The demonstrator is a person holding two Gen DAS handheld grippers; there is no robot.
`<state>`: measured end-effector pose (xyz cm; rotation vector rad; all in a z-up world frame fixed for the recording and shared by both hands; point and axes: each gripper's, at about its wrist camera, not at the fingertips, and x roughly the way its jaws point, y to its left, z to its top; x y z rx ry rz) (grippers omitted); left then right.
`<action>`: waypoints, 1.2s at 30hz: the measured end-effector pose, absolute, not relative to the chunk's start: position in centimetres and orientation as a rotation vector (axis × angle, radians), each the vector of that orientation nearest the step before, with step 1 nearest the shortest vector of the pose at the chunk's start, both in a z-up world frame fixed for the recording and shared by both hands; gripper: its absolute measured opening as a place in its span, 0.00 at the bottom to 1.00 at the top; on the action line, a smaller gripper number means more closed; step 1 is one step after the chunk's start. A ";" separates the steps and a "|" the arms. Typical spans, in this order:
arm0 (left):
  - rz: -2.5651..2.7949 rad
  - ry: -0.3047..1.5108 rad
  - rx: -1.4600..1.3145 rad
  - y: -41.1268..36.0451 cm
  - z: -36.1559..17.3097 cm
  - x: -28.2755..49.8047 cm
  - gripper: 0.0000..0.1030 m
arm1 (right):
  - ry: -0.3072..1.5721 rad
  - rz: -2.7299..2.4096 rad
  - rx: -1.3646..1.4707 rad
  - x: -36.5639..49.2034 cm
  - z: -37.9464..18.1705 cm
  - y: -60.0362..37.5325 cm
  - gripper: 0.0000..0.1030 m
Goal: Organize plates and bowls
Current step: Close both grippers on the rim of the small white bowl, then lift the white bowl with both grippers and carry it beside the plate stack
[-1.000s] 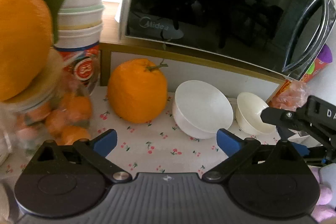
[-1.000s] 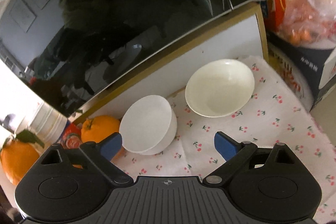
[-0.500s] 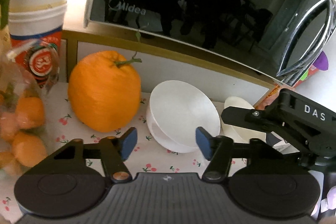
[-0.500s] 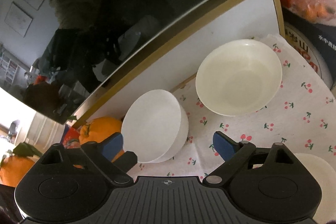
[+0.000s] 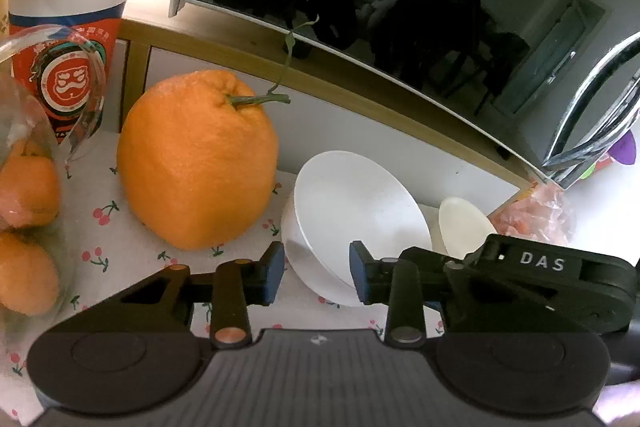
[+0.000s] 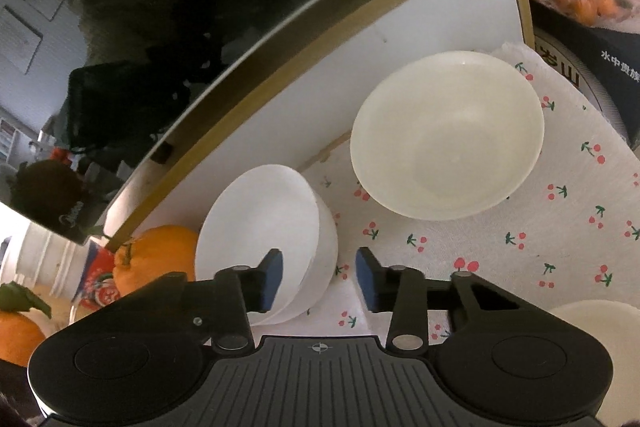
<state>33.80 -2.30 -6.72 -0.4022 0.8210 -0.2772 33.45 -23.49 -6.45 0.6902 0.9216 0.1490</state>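
White ceramic bowl [image 6: 268, 227]: rigid, glossy, likely slippery and breakable; grip at rim wall, which right gripper [image 6: 319, 277] and left gripper [image 5: 317, 277] both straddle, jaws part-closed, unclamped.

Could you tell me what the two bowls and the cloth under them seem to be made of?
White bowl: matte and opaque, probably ceramic or melamine; no glare on it. Cream bowl: glossy, faintly translucent at the rim, possibly glass or glazed porcelain. Cloth: thin woven fabric with printed cherries; it wrinkles at the edge.
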 end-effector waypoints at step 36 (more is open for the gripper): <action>-0.297 0.804 -0.381 -1.5 -2.1 29.2 0.23 | 0.853 0.183 0.636 26.9 -0.4 -23.0 0.15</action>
